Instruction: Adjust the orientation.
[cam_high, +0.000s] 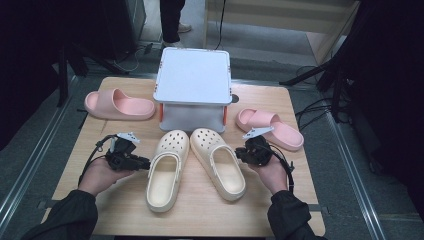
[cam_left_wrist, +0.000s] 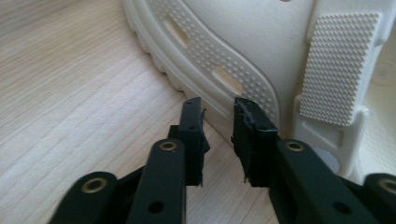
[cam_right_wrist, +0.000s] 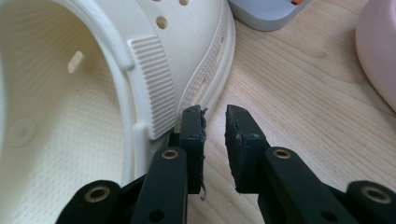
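Here the left tongs (cam_high: 141, 162) and right tongs (cam_high: 240, 152) flank the pair of cream perforated foam clogs (cam_high: 195, 167) lying side by side at the near middle of the wooden counter (cam_high: 125, 200), each slightly parted and empty beside a clog's outer edge, seemingly poised to grip.

Wooden table (cam_high: 125, 210) on grey floor (cam_high: 360, 165); dark surroundings; a person's legs (cam_high: 171, 20) behind.

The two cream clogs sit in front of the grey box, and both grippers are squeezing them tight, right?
Not quite. The gripper views show the left gripper and right gripper open beside the cream clogs, gripping nothing. The clogs do sit before the grey box.
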